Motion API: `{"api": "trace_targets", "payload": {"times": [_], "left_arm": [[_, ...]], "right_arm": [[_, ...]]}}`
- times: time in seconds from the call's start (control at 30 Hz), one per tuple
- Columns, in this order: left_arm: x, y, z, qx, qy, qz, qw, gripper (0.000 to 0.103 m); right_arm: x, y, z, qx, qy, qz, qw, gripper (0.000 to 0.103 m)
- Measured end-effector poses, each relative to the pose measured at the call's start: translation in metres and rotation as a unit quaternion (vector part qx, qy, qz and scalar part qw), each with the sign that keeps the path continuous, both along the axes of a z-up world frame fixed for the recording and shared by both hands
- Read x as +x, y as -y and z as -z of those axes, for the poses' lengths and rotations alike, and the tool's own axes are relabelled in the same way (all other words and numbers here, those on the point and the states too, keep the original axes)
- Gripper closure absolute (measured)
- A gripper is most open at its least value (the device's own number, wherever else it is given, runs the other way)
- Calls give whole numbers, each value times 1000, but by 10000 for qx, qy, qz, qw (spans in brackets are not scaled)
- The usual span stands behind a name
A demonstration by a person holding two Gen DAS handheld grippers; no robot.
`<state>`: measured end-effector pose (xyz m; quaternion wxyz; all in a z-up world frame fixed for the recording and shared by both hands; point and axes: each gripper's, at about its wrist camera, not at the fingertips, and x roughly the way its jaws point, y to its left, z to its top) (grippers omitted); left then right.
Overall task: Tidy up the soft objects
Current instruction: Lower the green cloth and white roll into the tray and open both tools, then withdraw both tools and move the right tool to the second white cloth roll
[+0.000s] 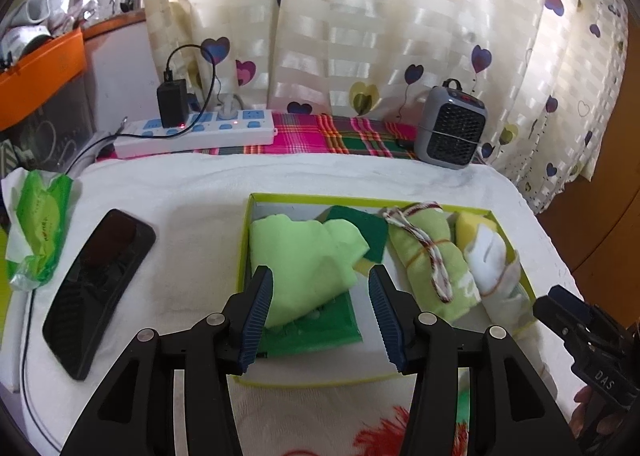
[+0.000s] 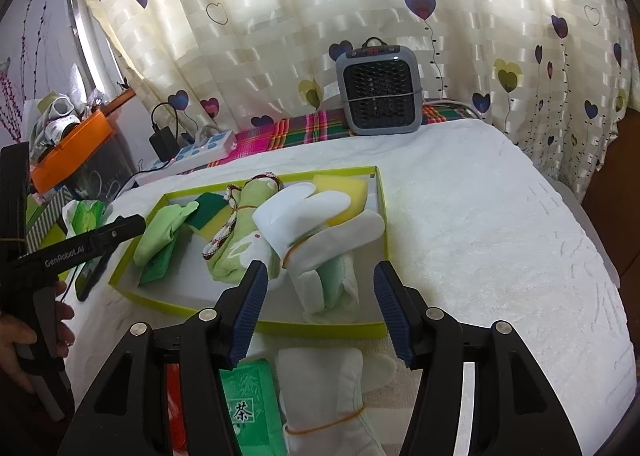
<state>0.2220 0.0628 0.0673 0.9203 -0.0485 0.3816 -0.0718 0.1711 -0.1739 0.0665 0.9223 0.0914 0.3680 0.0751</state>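
Tray [image 1: 256, 197]: shallow box w/ lime-green rim, on white towel [image 1: 192, 191] covering the table; holds most soft items.
Light-green cloth [image 1: 300, 252]: folded, left part of tray, lying over a green packet [image 1: 320, 330] on tray floor.
Scrub sponge [image 1: 360, 228]: dark-green top, yellow underside, just behind the cloth, touching it.
Rolled green towel [image 1: 424, 252]: mid-tray, bound w/ rubber band + red-white cord [image 1: 434, 260].
White sock bundle [image 2: 308, 211]: right part of tray, rubber-banded, leaning over a yellow sponge [image 2: 352, 191] at back right corner; a mint cloth sits under it.
Outside tray: second white sock bundle [image 2: 324, 388] w/ rubber band and a green tea packet [image 2: 248, 400], both on towel just in front of tray's near rim, right-wrist view.
Left gripper [image 1: 320, 316]: jaws spread wide, nothing between them; tips over tray's near-left part, either side of light-green cloth, not touching as far as visible.
Right gripper [image 2: 320, 308]: jaws spread wide, empty, above tray's near rim, straddling the in-tray sock bundle's lower end.
Room to move: broad bare towel right of tray up to table's rounded edge.
Left side: black phone [image 1: 100, 288] and green tissue pack [image 1: 40, 223] near left edge.
Back edge: power strip [image 1: 200, 131] w/ charger, small grey heater [image 1: 452, 123], plaid cloth strip, heart-print curtain [image 1: 360, 15] behind.
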Motion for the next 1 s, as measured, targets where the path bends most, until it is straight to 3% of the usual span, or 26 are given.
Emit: {"api": "trace_targets", "payload": {"times": [1.0], "left_arm": [[-89, 23, -5, 375, 349, 132, 9986, 54]], "right_arm": [[-53, 6, -13, -4, 221, -6, 9998, 46]]}}
